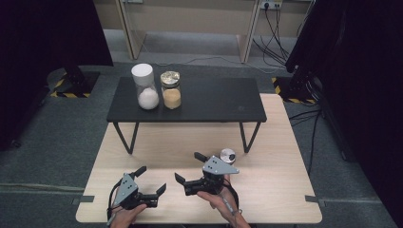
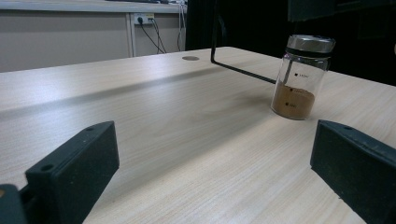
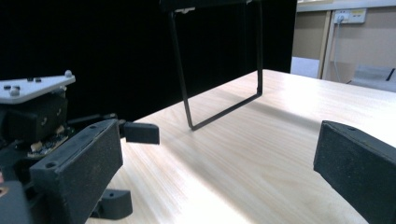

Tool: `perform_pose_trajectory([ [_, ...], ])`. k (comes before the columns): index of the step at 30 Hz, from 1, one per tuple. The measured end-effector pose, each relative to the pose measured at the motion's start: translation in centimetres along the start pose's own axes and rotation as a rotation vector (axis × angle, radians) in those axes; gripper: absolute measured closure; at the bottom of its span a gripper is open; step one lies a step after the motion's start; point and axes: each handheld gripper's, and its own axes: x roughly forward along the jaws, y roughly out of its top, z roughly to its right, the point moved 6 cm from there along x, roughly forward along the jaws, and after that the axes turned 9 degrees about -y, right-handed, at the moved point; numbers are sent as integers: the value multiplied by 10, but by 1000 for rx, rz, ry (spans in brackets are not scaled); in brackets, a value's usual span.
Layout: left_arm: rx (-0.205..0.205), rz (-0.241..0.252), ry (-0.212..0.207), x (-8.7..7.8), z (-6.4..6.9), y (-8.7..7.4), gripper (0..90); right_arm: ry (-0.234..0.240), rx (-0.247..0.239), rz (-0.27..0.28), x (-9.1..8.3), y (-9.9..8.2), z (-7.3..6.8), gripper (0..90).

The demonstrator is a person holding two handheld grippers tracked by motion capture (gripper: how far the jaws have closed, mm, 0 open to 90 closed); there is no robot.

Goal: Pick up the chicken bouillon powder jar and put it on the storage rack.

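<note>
Light wooden surface [image 1: 275, 142] spread under everything, with a black shelf [image 1: 209, 102] on thin wire legs set across its far half. On the shelf's left end, two jars side by side: a white-lidded jar [image 1: 145, 88] of white powder toward the left edge, and just beside it a cork-lidded jar [image 1: 171, 90] of tan powder. Down on the wooden surface, right of centre and near the shelf's right leg, stood a small metal-lidded jar [image 1: 228, 156] with brown powder at its bottom; seen upright in the left gripper view [image 2: 302, 77], between and beyond the two black fingers. Near the front edge, left gripper [image 1: 151, 183] held low, fingers spread wide and released, nothing between them, pointed toward the right. Right gripper [image 1: 189, 166] just beside it toward the centre, fingers likewise parted and empty, grey three-cornered plate on top, the small jar just behind it. In the right gripper view, fingers [image 3: 79, 168] gaping over bare wood, left gripper [image 3: 42, 116] close at the side.
</note>
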Motion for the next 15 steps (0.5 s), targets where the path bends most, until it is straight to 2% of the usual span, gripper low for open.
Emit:
perform_pose_trajectory([
  [15, -5, 4, 10, -3, 0, 0, 5, 16, 13, -31, 2, -23, -3, 14],
])
